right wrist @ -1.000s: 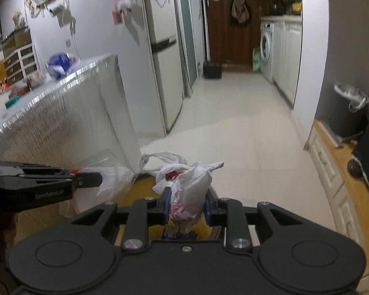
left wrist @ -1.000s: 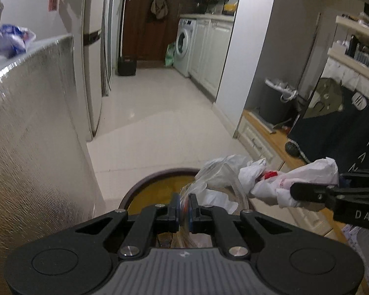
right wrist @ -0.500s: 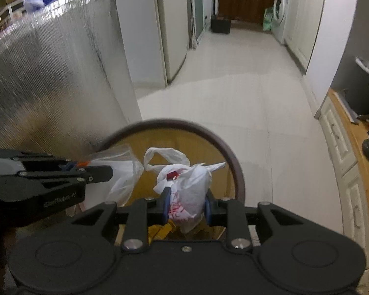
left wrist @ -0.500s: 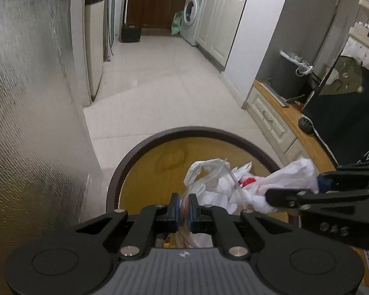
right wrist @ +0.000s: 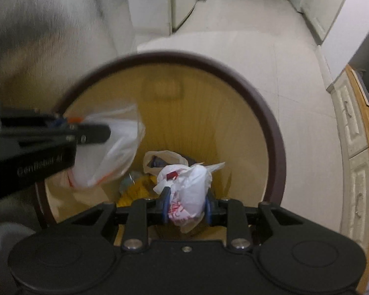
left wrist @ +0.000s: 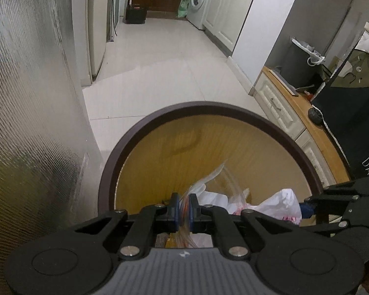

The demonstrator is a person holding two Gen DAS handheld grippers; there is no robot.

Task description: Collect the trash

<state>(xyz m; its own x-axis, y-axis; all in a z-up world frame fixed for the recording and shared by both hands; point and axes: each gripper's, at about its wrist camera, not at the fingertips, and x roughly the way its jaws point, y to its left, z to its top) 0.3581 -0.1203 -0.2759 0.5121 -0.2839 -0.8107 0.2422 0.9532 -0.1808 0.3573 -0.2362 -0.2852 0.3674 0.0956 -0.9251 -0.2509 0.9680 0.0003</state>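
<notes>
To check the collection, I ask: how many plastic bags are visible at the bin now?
3: a clear bag in the left hand-held gripper, a white bag in the right hand-held gripper, one bag inside the bin. More may be hidden.

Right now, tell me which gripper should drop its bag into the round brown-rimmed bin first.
Probably right. The right gripper holds its white knotted plastic bag over the middle of the bin. The left gripper pinches its clear plastic bag nearer the rim.

I count two grippers, left (left wrist: 183,209) and right (right wrist: 186,205), two plastic bags, clear (right wrist: 115,147) and white (right wrist: 192,184), one round bin (right wrist: 270,123).
</notes>
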